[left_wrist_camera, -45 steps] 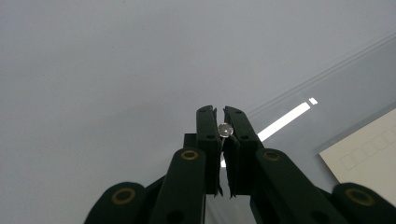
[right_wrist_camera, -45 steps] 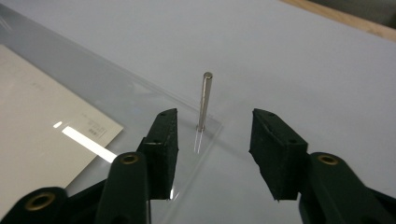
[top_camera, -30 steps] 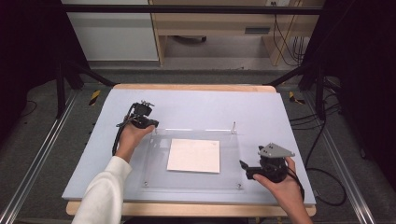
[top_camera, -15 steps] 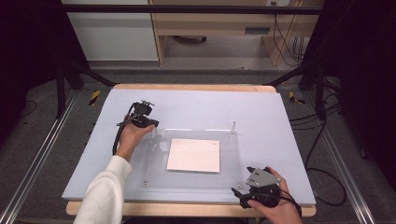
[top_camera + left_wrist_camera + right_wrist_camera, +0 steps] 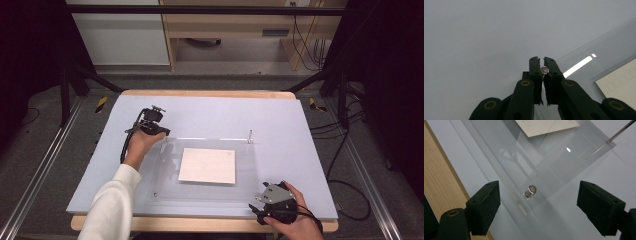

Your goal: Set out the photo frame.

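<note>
The work looks about midway, as a judgement: a clear acrylic sheet (image 5: 210, 167) lies flat on the pale blue surface (image 5: 280, 115) with a white card (image 5: 207, 165) under or inside it, and small metal pins sit at its corners. One tall pin (image 5: 249, 136) stands at the far right corner; a short stud (image 5: 530, 191) sits in the near right corner (seen close in the right gripper view), and a tiny one shows at the near left corner. What seems left is handling the corner pins one by one.

The left gripper (image 5: 161, 131) is at the sheet's far left corner, its jaws pressed nearly together and pinching a small round-headed pin (image 5: 544, 70). That forearm, in a white sleeve (image 5: 107, 205), reaches forward and slightly inward from the near edge.

The right gripper (image 5: 256, 202) hovers at the near right corner, jaws spread wide on either side of the short stud and not touching it. The right hand (image 5: 295, 222) sits low at the near edge, angled toward the sheet.
</note>
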`<state>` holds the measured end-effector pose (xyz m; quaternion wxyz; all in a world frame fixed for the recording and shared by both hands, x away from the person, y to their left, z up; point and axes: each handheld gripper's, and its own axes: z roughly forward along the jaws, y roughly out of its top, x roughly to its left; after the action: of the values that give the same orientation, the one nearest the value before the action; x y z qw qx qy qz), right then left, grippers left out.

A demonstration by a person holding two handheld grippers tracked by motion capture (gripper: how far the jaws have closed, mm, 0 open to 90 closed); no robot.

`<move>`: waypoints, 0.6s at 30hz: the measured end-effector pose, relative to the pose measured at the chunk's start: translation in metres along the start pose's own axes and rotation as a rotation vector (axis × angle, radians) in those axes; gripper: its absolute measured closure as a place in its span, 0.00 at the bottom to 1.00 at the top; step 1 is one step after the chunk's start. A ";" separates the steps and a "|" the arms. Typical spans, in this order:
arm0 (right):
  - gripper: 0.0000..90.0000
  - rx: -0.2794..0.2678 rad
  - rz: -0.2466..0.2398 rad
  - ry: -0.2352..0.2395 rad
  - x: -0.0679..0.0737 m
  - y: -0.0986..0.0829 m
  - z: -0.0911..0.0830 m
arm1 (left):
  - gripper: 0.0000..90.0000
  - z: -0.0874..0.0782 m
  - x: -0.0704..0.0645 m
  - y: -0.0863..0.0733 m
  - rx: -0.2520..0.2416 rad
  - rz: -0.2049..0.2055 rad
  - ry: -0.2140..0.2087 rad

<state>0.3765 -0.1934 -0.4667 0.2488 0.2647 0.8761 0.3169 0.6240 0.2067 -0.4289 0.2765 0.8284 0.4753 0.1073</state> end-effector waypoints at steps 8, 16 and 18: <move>0.23 0.026 -0.021 -0.016 0.000 -0.003 0.005 | 0.94 0.001 0.002 0.001 -0.002 -0.008 -0.009; 0.29 0.023 -0.053 -0.054 0.000 0.001 0.011 | 0.94 0.001 0.002 0.001 -0.002 0.001 -0.013; 0.29 0.011 -0.065 -0.064 0.000 0.001 0.010 | 0.94 0.001 0.003 0.000 -0.006 0.006 -0.015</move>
<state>0.3824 -0.1881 -0.4726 0.2854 0.2473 0.8776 0.2952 0.6261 0.2088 -0.4299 0.2823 0.8297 0.4704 0.1031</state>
